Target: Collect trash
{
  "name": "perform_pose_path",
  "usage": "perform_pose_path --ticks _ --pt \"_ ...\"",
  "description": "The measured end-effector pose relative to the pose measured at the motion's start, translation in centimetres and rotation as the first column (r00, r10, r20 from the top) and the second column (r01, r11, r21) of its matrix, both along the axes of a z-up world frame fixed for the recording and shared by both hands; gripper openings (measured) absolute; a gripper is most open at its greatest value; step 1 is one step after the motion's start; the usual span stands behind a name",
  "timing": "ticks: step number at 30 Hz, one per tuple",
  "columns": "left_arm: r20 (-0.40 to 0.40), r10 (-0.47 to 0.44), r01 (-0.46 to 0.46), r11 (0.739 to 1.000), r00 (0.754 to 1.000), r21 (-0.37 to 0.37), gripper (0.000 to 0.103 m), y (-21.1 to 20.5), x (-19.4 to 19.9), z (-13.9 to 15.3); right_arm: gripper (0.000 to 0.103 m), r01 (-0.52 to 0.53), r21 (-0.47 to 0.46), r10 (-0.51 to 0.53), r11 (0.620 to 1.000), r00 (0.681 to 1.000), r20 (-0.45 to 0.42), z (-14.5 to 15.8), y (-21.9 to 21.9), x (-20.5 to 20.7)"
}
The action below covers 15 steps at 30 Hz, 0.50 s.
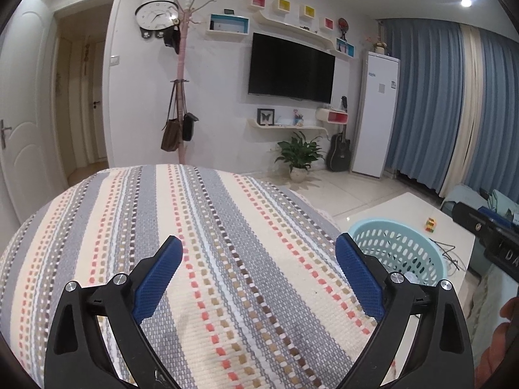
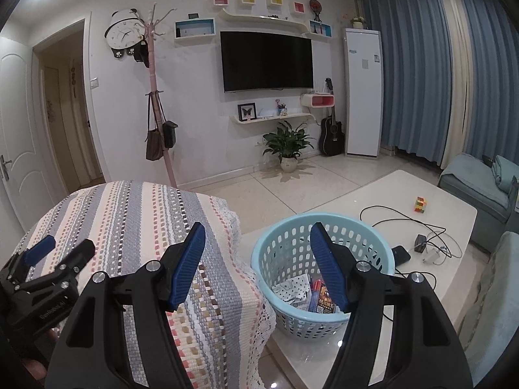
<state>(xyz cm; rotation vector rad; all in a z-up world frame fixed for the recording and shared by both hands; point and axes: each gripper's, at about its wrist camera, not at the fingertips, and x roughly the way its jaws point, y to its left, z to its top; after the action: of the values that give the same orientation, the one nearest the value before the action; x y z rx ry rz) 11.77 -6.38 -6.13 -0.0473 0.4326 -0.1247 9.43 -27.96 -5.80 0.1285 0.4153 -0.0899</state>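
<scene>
A light blue plastic basket (image 2: 282, 236) stands on the white coffee table (image 2: 431, 194). Inside it lie a patterned white wrapper (image 2: 292, 288) and a red-and-orange packet (image 2: 324, 298). My right gripper (image 2: 258, 236) is open and empty, held above the gap between the basket and the striped sofa arm (image 2: 146, 214). My left gripper (image 1: 258, 249) is open and empty above the striped cover (image 1: 194, 227); it also shows at the left in the right wrist view (image 2: 68, 249). The basket's rim shows in the left wrist view (image 1: 402, 227).
On the table lie black cables (image 2: 405, 217), a black phone (image 2: 400, 254), a small charger (image 2: 421, 243) and a colourful cube (image 2: 420, 205). A blue sofa (image 2: 473, 178) is at the right. A potted plant (image 2: 288, 149), guitar (image 2: 331, 136) and coat stand (image 2: 159, 113) line the far wall.
</scene>
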Motion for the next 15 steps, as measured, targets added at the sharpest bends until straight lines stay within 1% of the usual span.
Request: perform_pose_path --ticks 2,4,6,9,15 --pt "0.001 0.004 -0.004 1.000 1.000 -0.002 0.095 0.1 0.0 0.1 0.064 -0.002 0.009 0.002 1.000 1.000 -0.001 -0.4 -0.1 0.2" --pt "0.001 0.007 -0.007 1.000 1.000 -0.002 0.095 0.2 0.0 0.0 0.064 0.009 -0.010 -0.009 1.000 1.000 0.010 -0.8 0.0 0.2" --pt "0.010 0.018 -0.018 1.000 1.000 0.014 0.095 0.1 -0.1 0.0 0.064 0.021 -0.032 -0.021 0.999 1.000 0.017 -1.0 0.2 0.3" --pt "0.023 0.023 -0.023 0.999 0.999 0.035 0.095 -0.2 -0.2 0.1 0.064 0.020 -0.028 -0.020 0.999 1.000 0.020 -1.3 0.2 0.3" --pt "0.025 0.021 -0.022 0.999 0.999 0.047 0.095 -0.5 -0.3 0.1 0.064 0.023 -0.037 -0.023 0.999 1.000 0.016 -1.6 0.4 0.4"
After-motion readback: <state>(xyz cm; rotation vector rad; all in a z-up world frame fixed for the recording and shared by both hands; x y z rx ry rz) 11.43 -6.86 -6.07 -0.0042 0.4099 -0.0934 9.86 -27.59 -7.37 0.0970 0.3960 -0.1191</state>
